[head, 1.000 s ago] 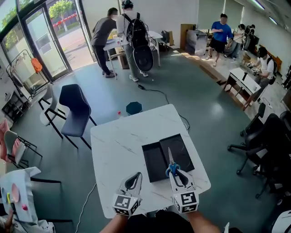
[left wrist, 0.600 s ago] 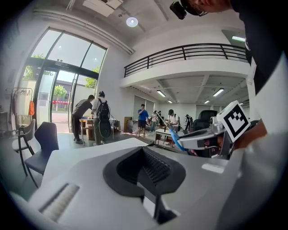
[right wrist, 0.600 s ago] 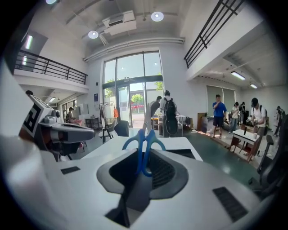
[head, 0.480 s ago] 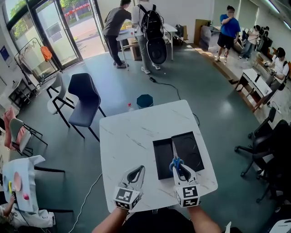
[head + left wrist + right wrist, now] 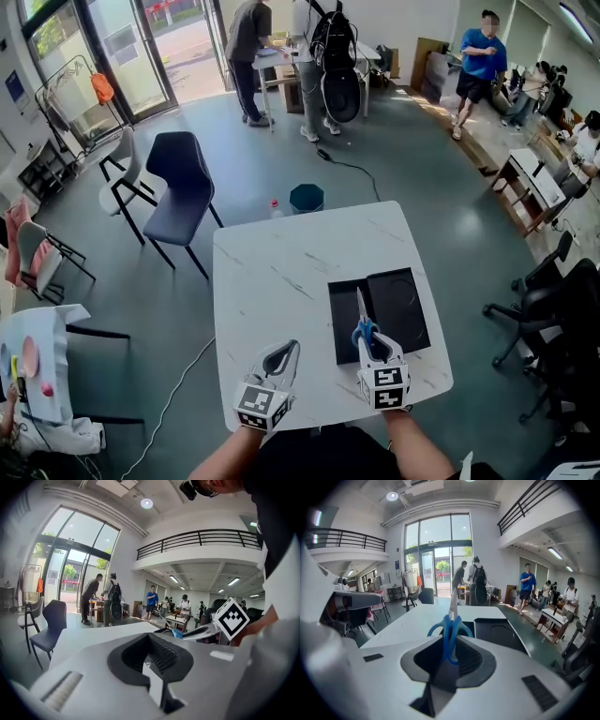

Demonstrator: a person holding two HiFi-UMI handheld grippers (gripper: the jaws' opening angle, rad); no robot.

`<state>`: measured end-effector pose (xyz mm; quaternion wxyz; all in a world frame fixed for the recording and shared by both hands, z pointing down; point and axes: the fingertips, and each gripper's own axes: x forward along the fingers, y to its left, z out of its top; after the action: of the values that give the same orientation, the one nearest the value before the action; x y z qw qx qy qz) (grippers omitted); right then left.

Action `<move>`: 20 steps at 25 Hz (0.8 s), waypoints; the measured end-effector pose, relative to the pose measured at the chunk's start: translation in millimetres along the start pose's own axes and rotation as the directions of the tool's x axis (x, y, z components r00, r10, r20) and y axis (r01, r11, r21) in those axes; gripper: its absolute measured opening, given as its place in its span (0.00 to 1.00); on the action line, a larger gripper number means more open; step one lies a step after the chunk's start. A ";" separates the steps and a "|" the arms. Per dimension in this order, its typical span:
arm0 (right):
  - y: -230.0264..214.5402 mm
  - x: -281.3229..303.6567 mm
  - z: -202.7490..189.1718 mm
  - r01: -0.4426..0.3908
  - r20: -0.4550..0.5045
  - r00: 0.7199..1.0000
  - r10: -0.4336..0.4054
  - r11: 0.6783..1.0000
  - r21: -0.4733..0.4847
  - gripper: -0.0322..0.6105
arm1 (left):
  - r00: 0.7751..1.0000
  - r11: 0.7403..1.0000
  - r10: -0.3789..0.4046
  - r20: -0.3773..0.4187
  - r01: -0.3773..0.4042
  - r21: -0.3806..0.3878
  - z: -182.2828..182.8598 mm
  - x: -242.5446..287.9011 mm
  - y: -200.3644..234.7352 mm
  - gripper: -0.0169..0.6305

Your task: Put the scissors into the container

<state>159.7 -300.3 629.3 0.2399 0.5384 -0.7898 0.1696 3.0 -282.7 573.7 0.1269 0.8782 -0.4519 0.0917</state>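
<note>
2 blue finger loops of the scissors (image 5: 450,634) sit pinched between the jaws of the right gripper (image 5: 449,645), which are clenched on them; the closed blades point away toward the far side. Only the right gripper view shows this grip clearly. The left gripper (image 5: 151,641) has its jaws pressed together with nothing between them.

From the head view, the scissors (image 5: 361,323) stick out beyond the right gripper (image 5: 372,349), their blades over the near part of the black container (image 5: 401,305), above its left compartment and close to the divider. Whether the tips touch the container floor I cannot tell. The left gripper (image 5: 281,352) is to the left of the right one, over bare white bench (image 5: 272,281), well apart from the container.

The left gripper view alone shows the right gripper from the side: its marker cube (image 5: 232,618) and a bit of blue handle (image 5: 177,633) beyond the jaws. The right gripper view shows the container (image 5: 499,632) just past the scissors, on the right of the bench.

Count: 1 pair of scissors, 1 container with 2 compartments, 2 grippers, 1 bench. On the floor beyond the bench's far edge stands 1 teal stool (image 5: 307,198), and to the far left 1 dark chair (image 5: 178,183).
</note>
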 end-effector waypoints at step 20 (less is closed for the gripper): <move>10.1 83.5 -44.8 0.041 -0.368 0.929 -0.027 0.999 0.028 0.19 | 0.999 0.999 0.039 -0.006 -0.038 0.026 -16.4 -19.6 40.0 0.04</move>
<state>133.6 -337.3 713.2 0.3767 0.5150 -0.7184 0.2772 -41.7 -285.0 589.6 0.1150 0.8706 -0.4671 0.1028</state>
